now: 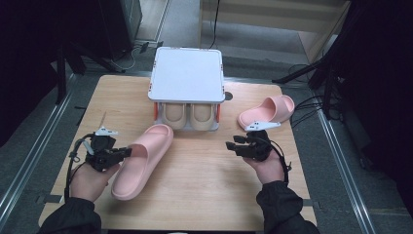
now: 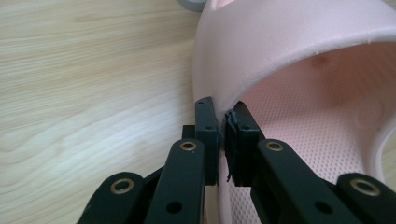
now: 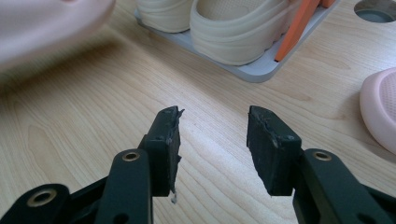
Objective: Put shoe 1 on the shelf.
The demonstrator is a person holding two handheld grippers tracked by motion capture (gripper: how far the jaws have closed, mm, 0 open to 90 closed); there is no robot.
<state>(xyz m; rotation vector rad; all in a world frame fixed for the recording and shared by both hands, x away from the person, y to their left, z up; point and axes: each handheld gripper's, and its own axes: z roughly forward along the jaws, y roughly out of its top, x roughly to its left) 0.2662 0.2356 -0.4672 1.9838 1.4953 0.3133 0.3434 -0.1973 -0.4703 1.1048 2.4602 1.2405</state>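
Note:
A pink slipper point(image 1: 142, 160) lies at an angle on the wooden table point(image 1: 204, 185), toe toward the rack. My left gripper point(image 1: 127, 152) is shut on the edge of its strap; in the left gripper view the jaws pinch the slipper's strap point(image 2: 280, 51) at my left gripper point(image 2: 222, 114). A second pink slipper point(image 1: 268, 110) lies at the right, its edge seen as the second pink slipper point(image 3: 380, 109). My right gripper point(image 1: 230, 145) stands open over bare wood, shown closer as my right gripper point(image 3: 212, 114). A pair of beige slippers point(image 1: 189, 114) sits in a small shoe rack point(image 1: 187, 73).
The rack has a white top, orange posts point(image 3: 299, 25) and a grey base point(image 3: 252, 70). A round grey grommet point(image 1: 228, 96) is set in the table beside it. Cables and dark stands surround the table on the floor.

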